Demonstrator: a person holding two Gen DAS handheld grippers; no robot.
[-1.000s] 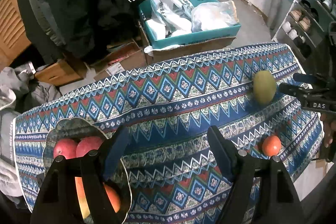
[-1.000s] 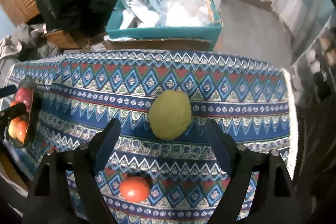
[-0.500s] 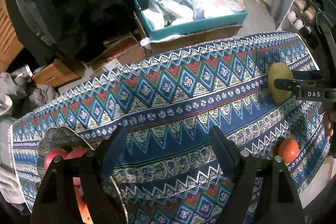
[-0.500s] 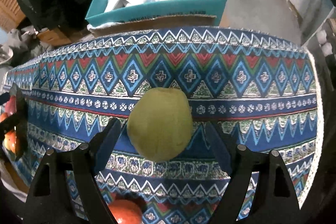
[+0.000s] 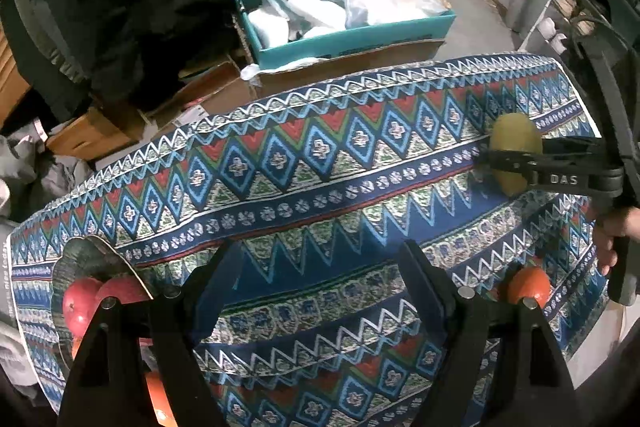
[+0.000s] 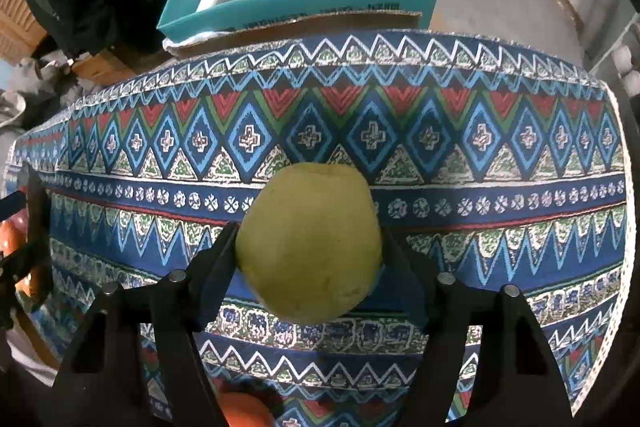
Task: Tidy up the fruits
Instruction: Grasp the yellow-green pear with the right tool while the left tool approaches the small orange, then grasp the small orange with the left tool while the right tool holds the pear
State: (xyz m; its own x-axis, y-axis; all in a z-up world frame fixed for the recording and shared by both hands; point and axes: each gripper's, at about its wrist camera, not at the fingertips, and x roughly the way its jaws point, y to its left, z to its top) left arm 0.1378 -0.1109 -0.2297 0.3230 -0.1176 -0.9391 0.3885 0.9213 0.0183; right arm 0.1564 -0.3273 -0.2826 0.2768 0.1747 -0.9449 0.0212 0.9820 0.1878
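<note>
Lowered since before, right gripper [image 6: 308, 251] jaws closing against the pear [image 6: 308, 243] on the patterned tablecloth [image 6: 480, 147]; left gripper [image 5: 320, 283] jaws open.

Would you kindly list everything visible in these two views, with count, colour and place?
Round yellow-green fruit: one, on the cloth, between the right tool's closing jaws.
Orange fruit: one, near cloth edge.
Red apples: two, in the patterned plate at the left.
Patterned tablecloth: one, blue, red, white.
Teal box: one, behind table, holding white bags.
Cardboard boxes: several, brown, on floor.
Left tool: black, open, empty.
Right tool: black.
Hand: one, at the right edge.
</note>
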